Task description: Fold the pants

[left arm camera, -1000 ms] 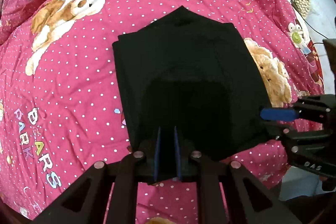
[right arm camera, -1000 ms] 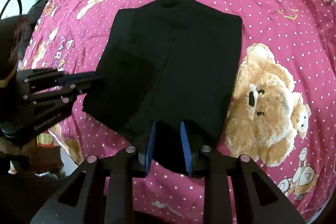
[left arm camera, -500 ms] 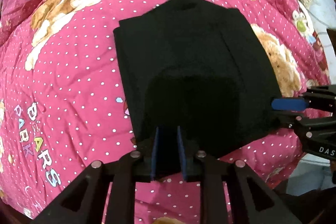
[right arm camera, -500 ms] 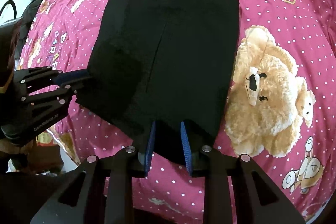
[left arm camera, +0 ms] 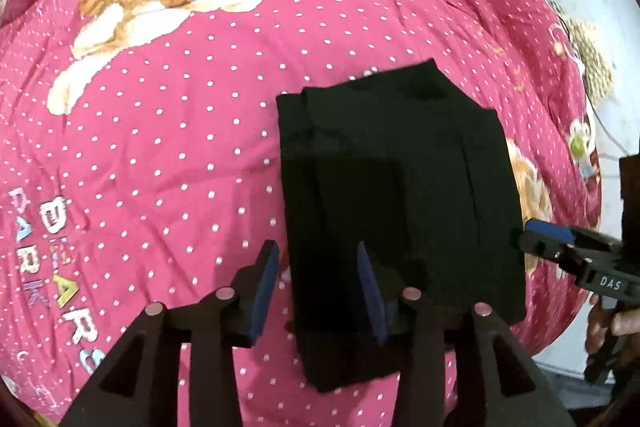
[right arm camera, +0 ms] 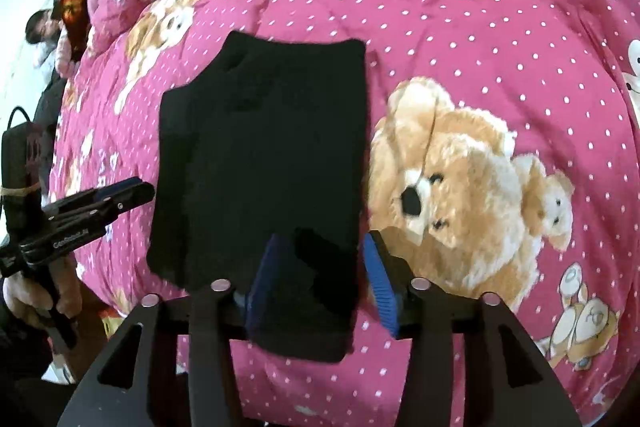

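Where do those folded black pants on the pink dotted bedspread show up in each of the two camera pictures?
Left wrist view: the folded black pants lie right of centre, reaching down between the open left gripper.
Right wrist view: the pants lie centre-left, their near end between the open right gripper.
Shared landmark: the printed tan teddy bear beside the pants' right edge.

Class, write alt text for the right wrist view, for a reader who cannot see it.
Folded black pants lie flat on a pink polka-dot bedspread printed with teddy bears. The right gripper is open, its blue-padded fingers astride the pants' near edge. The left gripper hangs just left of the pants.
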The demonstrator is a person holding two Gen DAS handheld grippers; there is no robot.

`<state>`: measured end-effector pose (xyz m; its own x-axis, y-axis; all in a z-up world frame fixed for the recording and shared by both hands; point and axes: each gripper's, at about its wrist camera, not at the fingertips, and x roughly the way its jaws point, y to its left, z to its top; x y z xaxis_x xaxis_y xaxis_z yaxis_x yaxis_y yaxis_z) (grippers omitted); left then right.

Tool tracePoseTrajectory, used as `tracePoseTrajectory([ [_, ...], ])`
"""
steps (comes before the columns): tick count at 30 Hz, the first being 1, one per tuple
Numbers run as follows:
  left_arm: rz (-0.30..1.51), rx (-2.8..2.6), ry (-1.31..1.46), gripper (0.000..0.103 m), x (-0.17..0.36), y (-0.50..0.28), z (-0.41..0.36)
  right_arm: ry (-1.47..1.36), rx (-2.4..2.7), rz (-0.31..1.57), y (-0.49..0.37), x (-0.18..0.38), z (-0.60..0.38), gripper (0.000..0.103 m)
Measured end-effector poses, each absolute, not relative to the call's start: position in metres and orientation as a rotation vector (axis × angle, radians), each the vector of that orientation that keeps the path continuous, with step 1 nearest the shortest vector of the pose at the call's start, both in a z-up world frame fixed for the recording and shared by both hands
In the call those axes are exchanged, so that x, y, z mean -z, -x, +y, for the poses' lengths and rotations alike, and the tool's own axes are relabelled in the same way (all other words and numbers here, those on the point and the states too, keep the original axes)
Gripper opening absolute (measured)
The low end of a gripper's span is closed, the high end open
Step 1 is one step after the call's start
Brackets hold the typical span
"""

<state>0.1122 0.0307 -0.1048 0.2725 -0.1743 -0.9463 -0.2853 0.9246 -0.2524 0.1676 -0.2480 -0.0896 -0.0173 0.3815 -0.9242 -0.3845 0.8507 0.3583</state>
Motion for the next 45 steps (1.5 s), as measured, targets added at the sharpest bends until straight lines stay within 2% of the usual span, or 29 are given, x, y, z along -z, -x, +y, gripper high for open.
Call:
tracePoseTrajectory([
  [9,1.313,-0.059,0.495,0.059,0.126,-0.127,0.047,-0.074,-0.638,1.520,-0.197,0.111,-0.238,0.050],
  [14,1.308,-0.044,0.526,0.061,0.135,-0.139,0.047,-0.080,-0.649,1.543,-0.202,0.120,-0.231,0.050],
  [16,1.313,-0.036,0.546,0.055,0.138,-0.146,0.046,-0.083,-0.640,1.566,-0.206,0.123,-0.228,0.050],
  [17,1.317,-0.027,0.544,0.046,0.137,-0.148,0.044,-0.081,-0.636,1.573,-0.207,0.124,-0.228,0.047],
  [18,1.321,-0.022,0.526,0.037,0.133,-0.150,0.042,-0.076,-0.633,1.571,-0.209,0.122,-0.226,0.030],
  [19,1.322,-0.025,0.493,0.035,0.128,-0.151,0.039,-0.072,-0.636,1.566,-0.210,0.120,-0.224,0.024],
  [21,1.308,-0.028,0.476,0.020,0.118,-0.149,0.039,-0.062,-0.642,1.556,-0.210,0.111,-0.221,0.019],
  [22,1.295,-0.034,0.491,0.018,0.111,-0.146,0.044,-0.066,-0.648,1.551,-0.209,0.108,-0.221,0.018],
  [26,1.254,-0.042,0.485,0.014,0.092,-0.139,0.054,-0.116,-0.684,1.503,-0.206,0.085,-0.218,0.018],
  [27,1.257,-0.054,0.465,0.007,0.093,-0.140,0.056,-0.117,-0.689,1.495,-0.206,0.082,-0.216,0.018],
  [30,1.306,-0.100,0.450,0.007,0.107,-0.146,0.066,-0.098,-0.662,1.507,-0.208,0.093,-0.214,0.019],
  [31,1.320,-0.113,0.447,0.007,0.108,-0.146,0.068,-0.097,-0.641,1.527,-0.210,0.100,-0.216,0.024],
  [33,1.286,-0.106,0.452,0.007,0.098,-0.143,0.070,-0.099,-0.586,1.550,-0.213,0.105,-0.226,0.032],
  [40,1.245,-0.093,0.357,0.009,0.067,-0.133,0.045,-0.002,-0.575,1.449,-0.197,0.068,-0.240,0.032],
  [44,1.230,-0.076,0.312,0.020,0.055,-0.127,0.020,0.051,-0.618,1.402,-0.178,0.052,-0.231,0.032],
  [45,1.228,-0.067,0.304,0.020,0.053,-0.124,0.015,0.059,-0.634,1.396,-0.172,0.050,-0.230,0.036],
])
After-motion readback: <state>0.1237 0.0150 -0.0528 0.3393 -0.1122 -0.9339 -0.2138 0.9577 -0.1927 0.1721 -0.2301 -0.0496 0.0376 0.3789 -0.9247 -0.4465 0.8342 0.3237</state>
